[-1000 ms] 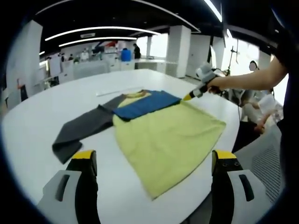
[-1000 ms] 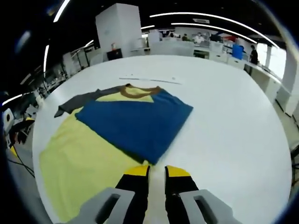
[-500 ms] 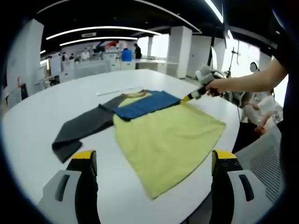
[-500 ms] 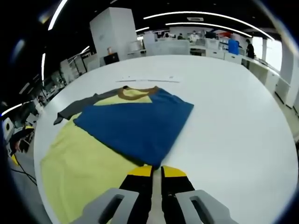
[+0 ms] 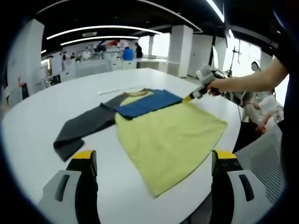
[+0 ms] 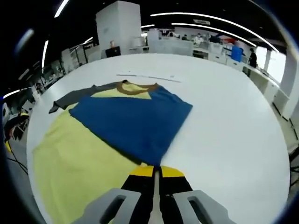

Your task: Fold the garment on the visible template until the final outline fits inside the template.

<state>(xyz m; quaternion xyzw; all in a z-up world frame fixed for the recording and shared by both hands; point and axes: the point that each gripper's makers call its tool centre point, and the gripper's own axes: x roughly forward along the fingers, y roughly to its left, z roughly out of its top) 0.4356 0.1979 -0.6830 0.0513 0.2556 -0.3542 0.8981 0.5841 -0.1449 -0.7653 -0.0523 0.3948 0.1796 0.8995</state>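
Yellow shirt lies flat on the white tabletop, blue panel folded across. The right tool is clenched on the panel's near corner; the left tool hangs released, farther off.

Opposite near-table views, both facing the garment

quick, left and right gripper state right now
Left gripper: open, jaws wide apart above the yellow shirt body, holding nothing.
Right gripper: shut; whether it pinches the folded blue sleeve cannot be told.
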